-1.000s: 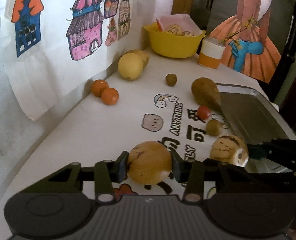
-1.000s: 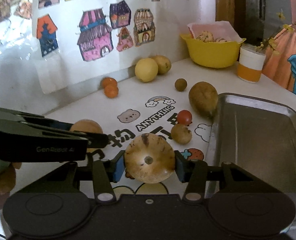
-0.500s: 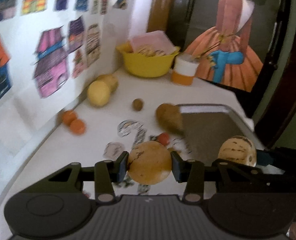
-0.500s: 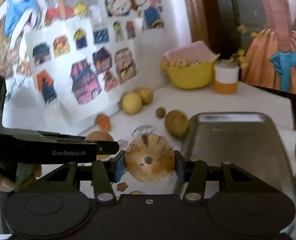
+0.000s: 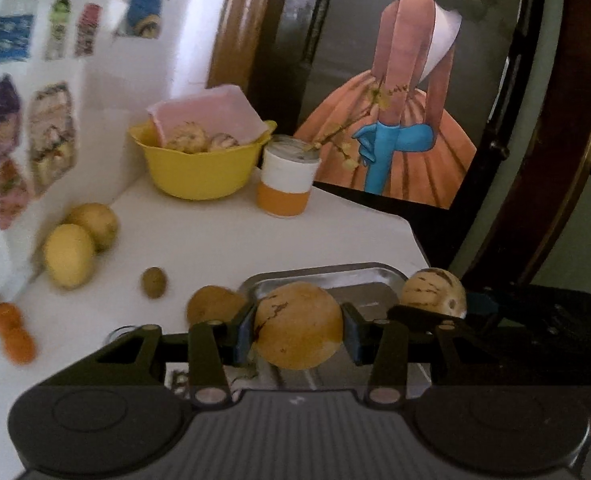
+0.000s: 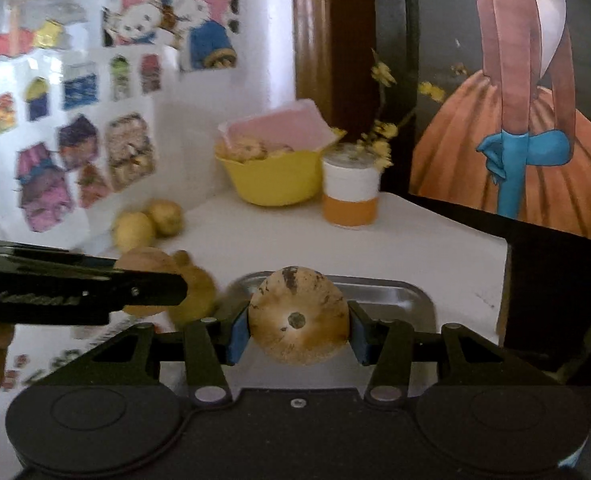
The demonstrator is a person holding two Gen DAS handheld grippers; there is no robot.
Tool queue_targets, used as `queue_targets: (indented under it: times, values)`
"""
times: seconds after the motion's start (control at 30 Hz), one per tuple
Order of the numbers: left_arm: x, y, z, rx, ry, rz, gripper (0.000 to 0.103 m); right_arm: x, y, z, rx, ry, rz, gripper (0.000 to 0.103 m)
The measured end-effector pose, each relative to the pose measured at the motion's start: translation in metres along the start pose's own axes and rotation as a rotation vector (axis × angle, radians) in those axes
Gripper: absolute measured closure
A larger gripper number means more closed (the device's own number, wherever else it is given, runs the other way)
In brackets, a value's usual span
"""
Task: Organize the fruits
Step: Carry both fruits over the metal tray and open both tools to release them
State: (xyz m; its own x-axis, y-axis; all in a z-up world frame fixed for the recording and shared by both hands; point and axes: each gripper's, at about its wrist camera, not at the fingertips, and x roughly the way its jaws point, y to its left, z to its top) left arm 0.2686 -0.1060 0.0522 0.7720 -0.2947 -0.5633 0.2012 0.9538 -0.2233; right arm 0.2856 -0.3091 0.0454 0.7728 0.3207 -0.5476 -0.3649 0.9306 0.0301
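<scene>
the left tool is closed down on a round tan fruit with dark streaks, its blue pads pressing the fruit's two sides, the fruit carried clear of the desk. the right tool is in the same state – clamped on a second round fruit, this one speckled, with a small dark dimple facing the camera.

what the coming move turns on is the metal tray: it lies straight ahead of and below both tools, its near rim showing just behind each held fruit. both fruits are near-spherical, so there is no long axis to line up. the two tools ride side by side, the right one's fruit showing at the right edge of the left view over the tray's far corner. the right tool looks the better placed over the tray; the left seems to hang nearer its left rim, so i judge the right fruit the easier one to lower first.

further out, a brown fruit lies on the desk just beside the tray's left rim, and a small brown one farther left. two yellow fruits touch each other by the wall, and two small orange ones sit at the left edge – all still off the tray. at the back stand a yellow bowl and an orange-and-white cup.
</scene>
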Motion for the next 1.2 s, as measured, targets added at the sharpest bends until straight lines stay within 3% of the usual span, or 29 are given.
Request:
queue_targets:
  times: [0.33, 0.6, 0.77, 1.03, 1.1, 1.2]
  values:
    - [0.071, -0.002, -0.007, -0.003, 0.087, 0.012, 0.054, 0.056, -0.034, 0.000, 0.007, 0.072, -0.014, 0.052]
    - [0.084, -0.006, -0.011, 0.045, 0.092, 0.031, 0.054, 0.076, -0.040, -0.005, 0.017, 0.126, -0.015, 0.051]
    - [0.084, -0.009, -0.011, 0.059, 0.097, 0.030, 0.053, 0.075, -0.035, -0.004, -0.007, 0.114, -0.017, 0.049]
    - [0.054, -0.002, -0.004, 0.023, 0.021, 0.044, 0.030, 0.042, -0.031, 0.003, 0.009, 0.048, -0.036, 0.024]
    - [0.041, 0.000, -0.002, 0.016, -0.009, 0.064, 0.018, 0.029, -0.027, 0.005, 0.018, 0.022, -0.039, 0.018]
    - [0.016, 0.003, 0.000, 0.001, -0.054, 0.078, 0.012, 0.004, -0.017, 0.005, 0.013, -0.020, -0.050, 0.010]
